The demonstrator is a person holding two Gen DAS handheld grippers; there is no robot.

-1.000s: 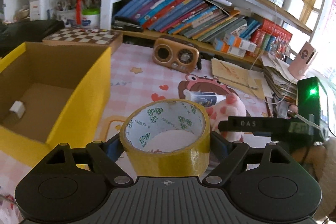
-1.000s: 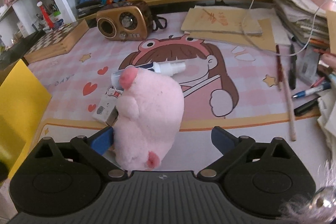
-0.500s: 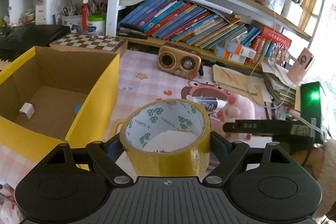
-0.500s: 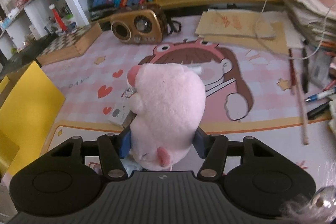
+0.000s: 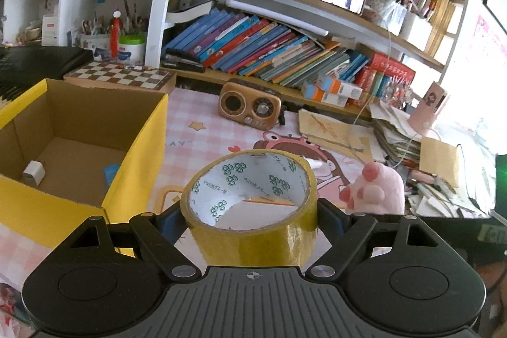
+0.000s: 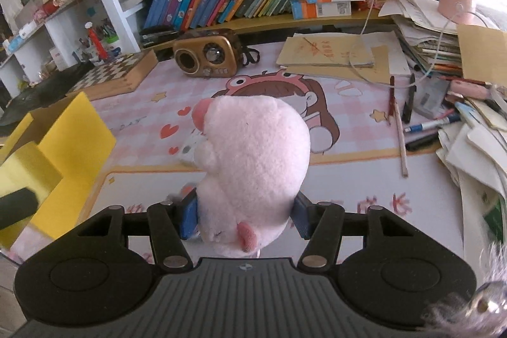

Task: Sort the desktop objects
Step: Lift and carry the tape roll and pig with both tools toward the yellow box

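Observation:
My left gripper [image 5: 250, 217] is shut on a roll of yellow tape [image 5: 250, 230] and holds it above the desk mat, right of the open yellow cardboard box [image 5: 133, 167]. The box holds a small white block [image 5: 34, 172] and a blue item [image 5: 111, 173]. My right gripper [image 6: 244, 211] is shut on a pink plush pig [image 6: 253, 160] and holds it above the mat; the pig also shows in the left wrist view [image 5: 377, 192]. The yellow box [image 6: 73, 141] stands to the left in the right wrist view.
A gold retro radio [image 6: 206, 56] and a chessboard [image 5: 120, 76] stand at the back of the pink mat [image 6: 348, 122]. Pens [image 6: 408, 106] and paper stacks [image 6: 437, 37] crowd the right side. A small white item [image 6: 187, 149] lies behind the pig. Bookshelves line the back.
My right gripper closed on the plush pig and lifted it off the mat. My left gripper rose with the tape, bringing more of the box's inside into view.

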